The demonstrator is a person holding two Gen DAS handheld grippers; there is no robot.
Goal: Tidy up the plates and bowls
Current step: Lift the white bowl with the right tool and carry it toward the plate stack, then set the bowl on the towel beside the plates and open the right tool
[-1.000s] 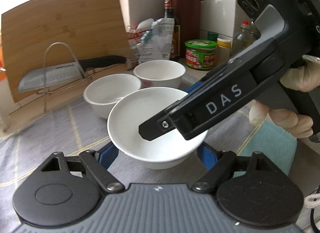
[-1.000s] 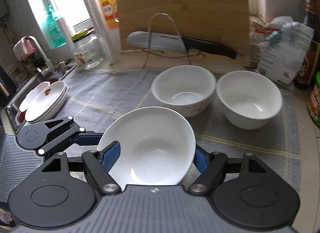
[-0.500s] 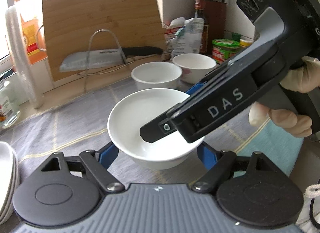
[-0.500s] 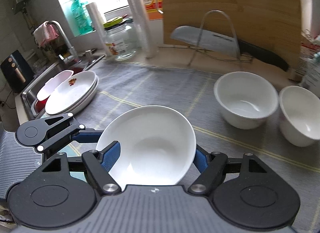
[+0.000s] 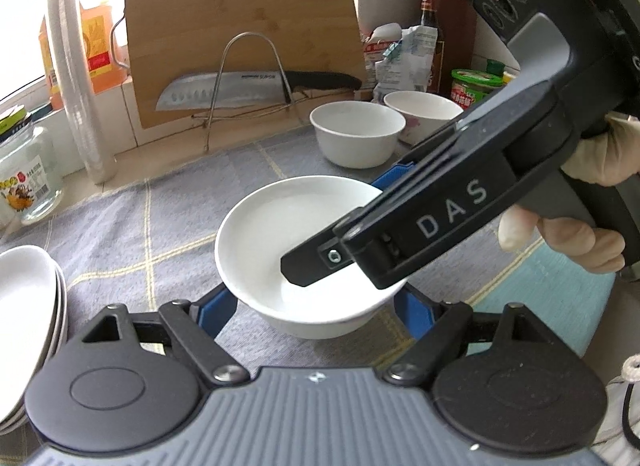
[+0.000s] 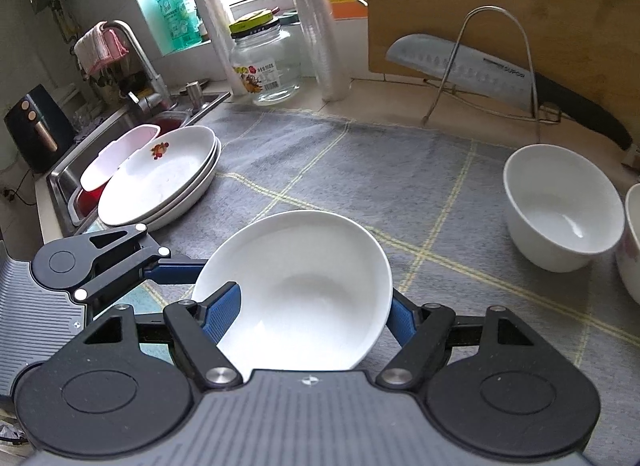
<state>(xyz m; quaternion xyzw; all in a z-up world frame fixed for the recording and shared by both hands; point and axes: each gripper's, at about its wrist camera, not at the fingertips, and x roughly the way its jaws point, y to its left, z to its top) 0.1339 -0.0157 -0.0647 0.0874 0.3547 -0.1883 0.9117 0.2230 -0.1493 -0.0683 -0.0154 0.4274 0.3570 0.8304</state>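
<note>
Kitchen counter (image 6: 360, 105) under a grey checked cloth (image 6: 360, 169), bamboo cutting board (image 5: 240, 25) leaning at the back. Shallow white ceramic bowl (image 6: 304, 290): raised above the cloth, gripped from both sides. Left gripper (image 5: 316, 306): blue pads pressed against the bowl's outer wall. Right gripper (image 6: 308, 314): pinching the same bowl, one pad inside the rim. Stack of white plates (image 6: 160, 181): beside the sink. Two deep white bowls (image 5: 358, 131): standing side by side near the cutting board.
</note>
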